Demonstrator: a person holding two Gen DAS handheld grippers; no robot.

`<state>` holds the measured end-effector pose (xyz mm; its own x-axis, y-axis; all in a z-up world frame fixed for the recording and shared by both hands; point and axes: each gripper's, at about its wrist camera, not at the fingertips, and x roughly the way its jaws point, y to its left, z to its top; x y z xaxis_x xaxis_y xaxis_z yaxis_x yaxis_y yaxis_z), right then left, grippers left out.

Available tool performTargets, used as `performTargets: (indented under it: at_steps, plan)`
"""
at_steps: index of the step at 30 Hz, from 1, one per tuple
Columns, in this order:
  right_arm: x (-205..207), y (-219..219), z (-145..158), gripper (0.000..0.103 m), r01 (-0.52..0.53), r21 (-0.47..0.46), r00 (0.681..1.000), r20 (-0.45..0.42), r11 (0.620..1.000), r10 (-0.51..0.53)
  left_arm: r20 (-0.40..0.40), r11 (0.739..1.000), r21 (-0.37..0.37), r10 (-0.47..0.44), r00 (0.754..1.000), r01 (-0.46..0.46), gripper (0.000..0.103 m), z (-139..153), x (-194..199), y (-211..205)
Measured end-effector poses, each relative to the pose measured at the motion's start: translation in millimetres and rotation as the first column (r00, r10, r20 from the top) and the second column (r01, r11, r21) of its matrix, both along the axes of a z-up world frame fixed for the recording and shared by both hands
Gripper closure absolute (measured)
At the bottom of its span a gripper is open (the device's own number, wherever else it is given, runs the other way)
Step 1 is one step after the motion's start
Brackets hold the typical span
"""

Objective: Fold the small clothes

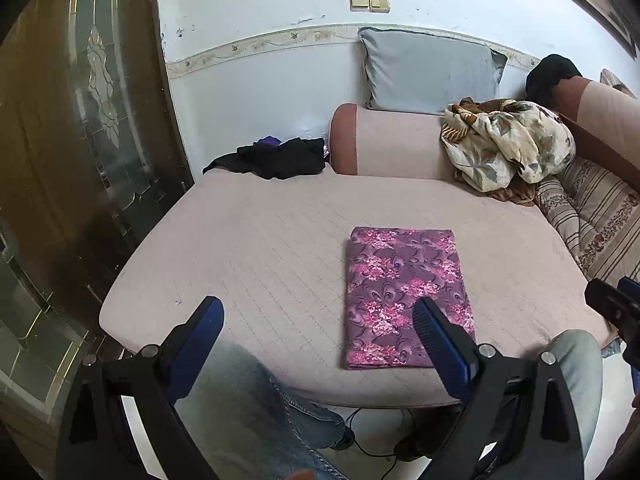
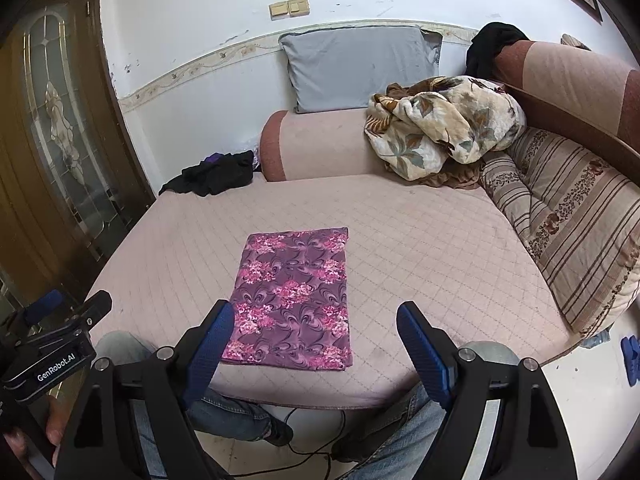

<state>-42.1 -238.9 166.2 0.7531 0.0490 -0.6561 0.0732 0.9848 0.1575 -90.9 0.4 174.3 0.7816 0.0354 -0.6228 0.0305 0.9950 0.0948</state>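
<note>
A purple cloth with pink flowers (image 1: 406,296) lies folded into a flat rectangle on the pink quilted sofa seat (image 1: 260,248); it also shows in the right wrist view (image 2: 294,296). My left gripper (image 1: 318,312) is open and empty, held above the seat's front edge, left of the cloth. My right gripper (image 2: 316,320) is open and empty, above the cloth's near end. The left gripper's body (image 2: 52,344) shows at the left of the right wrist view.
A pile of dark clothes (image 1: 276,156) lies at the seat's far left corner. A crumpled floral blanket (image 1: 508,144) sits on the pink bolster (image 1: 396,146). A grey pillow (image 1: 430,68) leans on the wall. A striped cushion (image 2: 568,216) is at the right. A wooden door (image 1: 80,120) stands left.
</note>
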Motion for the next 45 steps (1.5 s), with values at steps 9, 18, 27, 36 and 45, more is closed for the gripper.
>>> performTargets:
  at_steps: [9,18,27,36,45]
  plan:
    - [-6,-1,4,0.016,-0.003,-0.008,1.0,0.01,1.0,0.003,0.006,1.0,0.0,-0.001,1.0,0.001,0.008,2,-3,-2]
    - [-6,7,4,0.015,-0.009,-0.017,1.0,0.001,1.0,0.009,0.006,1.0,-0.01,0.003,1.0,-0.003,0.008,1,-6,0]
    - [-4,5,0,0.015,-0.01,-0.026,1.0,-0.008,1.0,0.01,0.002,1.0,-0.017,-0.011,1.0,0.011,0.008,2,-8,-1]
    - [-4,2,-3,0.015,-0.006,-0.017,1.0,-0.009,1.0,0.006,-0.003,0.999,-0.013,-0.037,0.999,0.037,0.008,-3,-5,-6]
    - [-1,4,-6,0.015,-0.011,-0.015,1.0,-0.019,1.0,0.011,-0.007,0.999,-0.011,-0.036,0.999,0.036,0.008,-5,-3,-7]
